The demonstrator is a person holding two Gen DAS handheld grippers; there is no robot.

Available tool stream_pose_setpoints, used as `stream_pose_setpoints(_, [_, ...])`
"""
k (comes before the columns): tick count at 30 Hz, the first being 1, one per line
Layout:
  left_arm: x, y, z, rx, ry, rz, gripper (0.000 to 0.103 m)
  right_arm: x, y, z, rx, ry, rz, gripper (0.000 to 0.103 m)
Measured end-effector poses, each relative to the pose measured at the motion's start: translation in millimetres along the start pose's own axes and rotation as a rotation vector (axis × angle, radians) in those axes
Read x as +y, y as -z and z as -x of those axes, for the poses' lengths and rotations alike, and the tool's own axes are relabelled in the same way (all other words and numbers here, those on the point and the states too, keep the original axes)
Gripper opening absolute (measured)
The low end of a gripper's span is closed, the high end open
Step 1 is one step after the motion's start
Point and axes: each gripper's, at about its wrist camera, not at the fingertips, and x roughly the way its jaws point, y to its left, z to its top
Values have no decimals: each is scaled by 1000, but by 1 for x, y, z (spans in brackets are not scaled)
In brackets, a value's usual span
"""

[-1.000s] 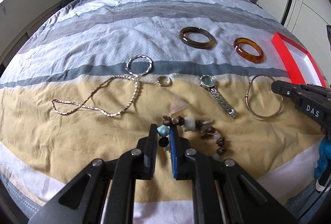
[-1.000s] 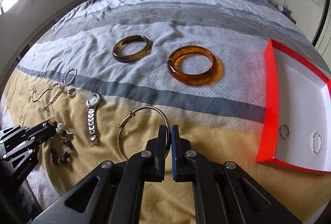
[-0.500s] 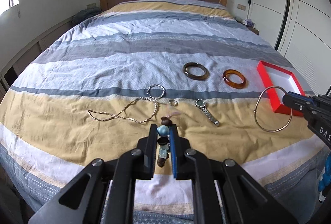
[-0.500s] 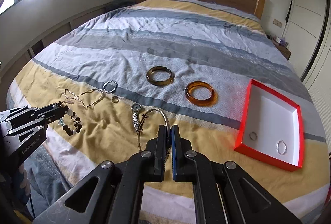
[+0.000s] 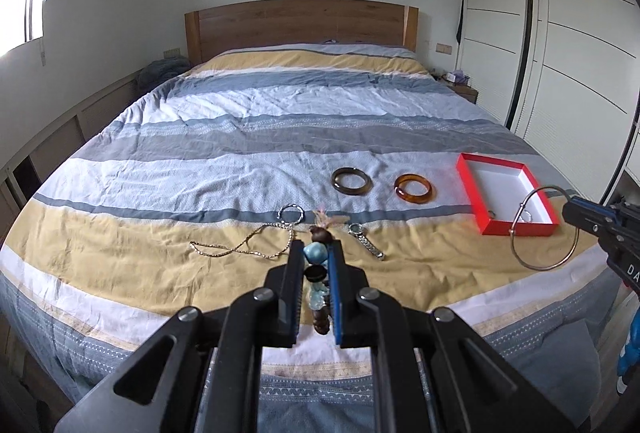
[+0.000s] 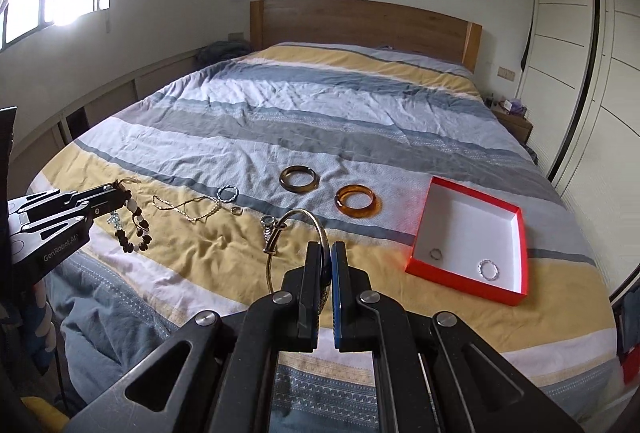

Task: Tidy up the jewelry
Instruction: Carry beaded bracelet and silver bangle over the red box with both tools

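Observation:
My left gripper [image 5: 316, 253] is shut on a beaded bracelet [image 5: 315, 275] with brown, white and turquoise beads, held high above the bed; the bracelet dangles in the right wrist view [image 6: 134, 225]. My right gripper [image 6: 327, 253] is shut on a thin gold wire bangle [image 6: 306, 233], also lifted; it shows in the left wrist view [image 5: 544, 229]. A red box [image 6: 468, 233] with a white inside lies at the right and holds two small rings [image 6: 436, 253].
On the striped bedspread lie a dark bangle [image 6: 299, 178], an amber bangle [image 6: 356, 201], a silver watch [image 5: 366, 241], a gold chain [image 5: 244, 247], a twisted silver ring [image 5: 291, 213] and a small ring [image 6: 237, 210]. Wardrobe doors [image 5: 560, 53] stand at the right.
Both grippers have risen well above the bed and pulled back, carrying the beaded bracelet and the wire bangle off the bedspread. The items on the bed look smaller.

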Motion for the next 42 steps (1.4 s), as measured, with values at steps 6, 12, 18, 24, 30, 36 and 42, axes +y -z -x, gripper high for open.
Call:
stream_pose_setpoints(6, [-12,-5,17,-18,35,-15,10,-13,10,17,-30,3,-31,5])
stream_pose_setpoints(12, [-32,-14,21,-4,87,-38,10,-36,20,19,-37,-5,-82,5])
stream_pose_setpoints(18, [-59,-27,6,29,118,-83,10,-74,32,12,-37,3,-156,5])
stream_pose_setpoints(24, [-102,-45,-22,63,168,-147,10,-124,41,-2,-26,48,-229,5])
stream_pose_setpoints(30, [-152,-64,-61,101,238,-199,10,-178,44,-18,-5,106,-289,6])
stream_pose_setpoints(36, [-207,-77,-111,145,303,-235,10,-227,42,-46,32,144,-325,6])
stream_pose_setpoints(42, [-258,-89,-164,174,331,-272,10,-260,30,-89,57,145,-322,6])
